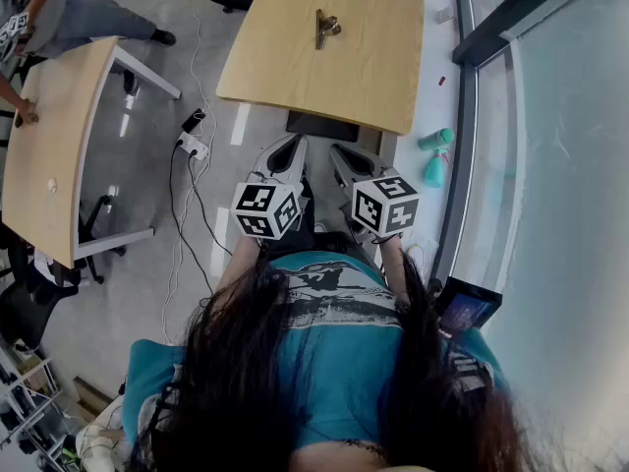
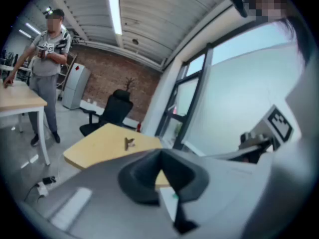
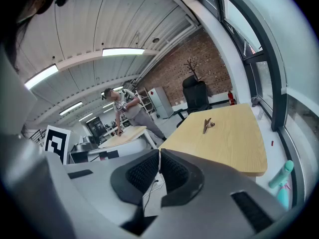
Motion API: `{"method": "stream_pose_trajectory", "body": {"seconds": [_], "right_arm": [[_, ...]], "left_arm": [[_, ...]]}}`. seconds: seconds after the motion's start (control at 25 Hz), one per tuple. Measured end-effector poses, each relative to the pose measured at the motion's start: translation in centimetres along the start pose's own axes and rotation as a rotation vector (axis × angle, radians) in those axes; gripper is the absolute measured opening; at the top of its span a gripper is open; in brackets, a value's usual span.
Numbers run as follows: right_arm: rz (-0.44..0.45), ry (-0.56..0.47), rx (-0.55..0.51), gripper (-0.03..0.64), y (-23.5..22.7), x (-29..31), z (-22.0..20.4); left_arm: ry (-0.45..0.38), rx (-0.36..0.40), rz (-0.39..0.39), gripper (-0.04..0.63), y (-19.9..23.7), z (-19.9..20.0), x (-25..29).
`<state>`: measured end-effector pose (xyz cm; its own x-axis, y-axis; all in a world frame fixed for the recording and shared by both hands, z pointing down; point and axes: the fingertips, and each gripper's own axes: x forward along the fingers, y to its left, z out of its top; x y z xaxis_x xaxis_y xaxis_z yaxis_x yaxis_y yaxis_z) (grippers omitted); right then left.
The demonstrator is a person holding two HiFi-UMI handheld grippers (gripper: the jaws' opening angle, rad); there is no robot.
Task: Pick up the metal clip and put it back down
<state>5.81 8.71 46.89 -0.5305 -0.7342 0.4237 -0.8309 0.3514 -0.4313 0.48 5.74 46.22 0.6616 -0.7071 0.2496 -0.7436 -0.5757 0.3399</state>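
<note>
Both pairs of jaws are pressed together with nothing between them. The left gripper (image 2: 160,156) and right gripper (image 3: 159,152) sit side by side near the wooden table's (image 1: 378,77) edge. The metal clip (image 1: 325,28) lies on the tabletop at twelve o'clock, well apart from both.

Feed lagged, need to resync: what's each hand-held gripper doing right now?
Left hand-held gripper: closed, holding nothing.
Right hand-held gripper: closed, holding nothing.
The metal clip lies untouched on the table.
</note>
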Motion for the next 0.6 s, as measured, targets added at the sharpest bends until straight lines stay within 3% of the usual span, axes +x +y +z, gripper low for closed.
{"method": "stream_pose_trajectory", "body": {"seconds": [0.6], "right_arm": [[-0.084, -0.044, 0.062, 0.023, -5.7, 15.0, 12.6]], "left_arm": [[-0.003, 0.069, -0.101, 0.003, 12.3, 10.2, 13.6]]}}
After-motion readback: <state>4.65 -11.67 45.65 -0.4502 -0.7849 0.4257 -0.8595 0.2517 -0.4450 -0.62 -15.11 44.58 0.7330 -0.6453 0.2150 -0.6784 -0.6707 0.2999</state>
